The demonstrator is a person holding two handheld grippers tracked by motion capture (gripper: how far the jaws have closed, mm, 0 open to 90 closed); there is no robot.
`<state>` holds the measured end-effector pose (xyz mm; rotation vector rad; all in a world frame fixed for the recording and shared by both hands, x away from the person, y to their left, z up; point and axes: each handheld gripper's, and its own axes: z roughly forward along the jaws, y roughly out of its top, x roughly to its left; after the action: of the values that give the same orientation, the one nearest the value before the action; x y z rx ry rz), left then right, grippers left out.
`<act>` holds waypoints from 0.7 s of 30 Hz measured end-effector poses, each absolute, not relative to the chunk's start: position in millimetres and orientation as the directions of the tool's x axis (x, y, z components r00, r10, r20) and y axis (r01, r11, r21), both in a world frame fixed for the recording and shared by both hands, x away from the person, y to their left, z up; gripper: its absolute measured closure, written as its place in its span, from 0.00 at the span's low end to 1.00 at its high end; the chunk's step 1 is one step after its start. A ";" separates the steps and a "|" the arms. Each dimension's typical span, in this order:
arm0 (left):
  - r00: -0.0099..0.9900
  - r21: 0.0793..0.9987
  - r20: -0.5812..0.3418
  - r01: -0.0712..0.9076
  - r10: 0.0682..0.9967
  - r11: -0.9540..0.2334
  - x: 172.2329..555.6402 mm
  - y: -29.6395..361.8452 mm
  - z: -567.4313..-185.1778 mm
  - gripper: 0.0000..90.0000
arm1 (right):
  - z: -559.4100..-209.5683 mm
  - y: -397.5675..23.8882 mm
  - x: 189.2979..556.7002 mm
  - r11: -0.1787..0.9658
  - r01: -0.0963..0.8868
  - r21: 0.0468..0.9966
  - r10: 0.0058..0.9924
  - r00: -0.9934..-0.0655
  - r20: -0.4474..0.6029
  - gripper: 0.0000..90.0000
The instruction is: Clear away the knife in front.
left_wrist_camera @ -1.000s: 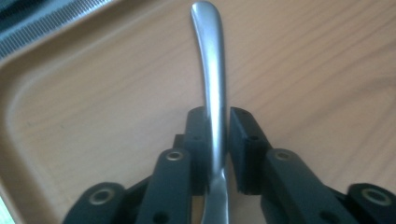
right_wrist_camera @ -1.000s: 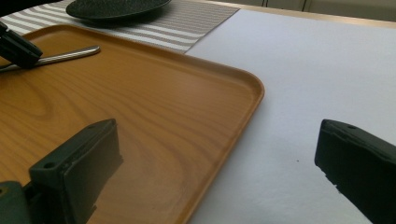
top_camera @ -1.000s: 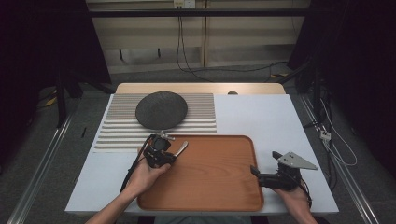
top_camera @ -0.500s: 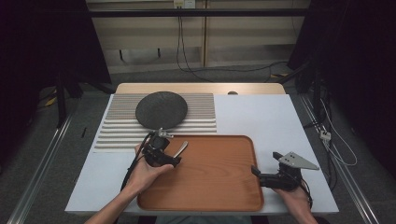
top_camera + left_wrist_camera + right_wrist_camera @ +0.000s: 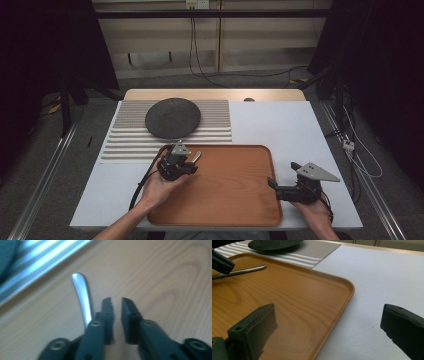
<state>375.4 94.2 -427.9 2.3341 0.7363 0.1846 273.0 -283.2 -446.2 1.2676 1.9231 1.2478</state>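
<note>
A wooden tray [image 5: 225,200] lies at the table's near middle. A metal utensil handle [image 5: 81,287] rests on its far left corner. My left gripper [image 5: 117,302] hovers just over the tray there. Its jaws have just been closing and now stand almost together with nothing between them. The handle runs beside and under the left jaw, not in the gap. In the high view the left gripper [image 5: 191,164] sits by the handle [image 5: 196,156]. My right gripper [image 5: 329,315] is open wide and straddles the tray's right rim [image 5: 342,302], holding nothing. It also shows in the high view [image 5: 282,174].
A dark round plate [image 5: 173,118] sits on a striped mat [image 5: 215,122] beyond the tray. White table surface [image 5: 280,125] stretches to the right of the mat. The person's hands come in from the near edge.
The left gripper has shifted slightly over the tray's far left corner and its jaws have come together beside the utensil handle. The right gripper has stayed put.
</note>
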 end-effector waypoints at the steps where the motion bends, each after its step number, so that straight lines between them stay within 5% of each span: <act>1: 0.829 0.626 -0.042 0.457 0.557 -0.632 375.3 92.0 -430.3 0.98 | -446.1 -283.1 272.6 0.139 0.424 0.895 0.900 -0.431 0.065 0.00; 21: 0.800 0.571 0.003 0.492 0.600 -0.657 384.9 98.2 -433.7 1.00 | -446.0 -282.1 272.5 0.144 0.422 0.895 0.898 -0.435 0.060 0.00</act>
<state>384.9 98.2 -433.7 2.4228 0.8071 0.2568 272.5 -282.1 -446.0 1.2588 1.9265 1.2492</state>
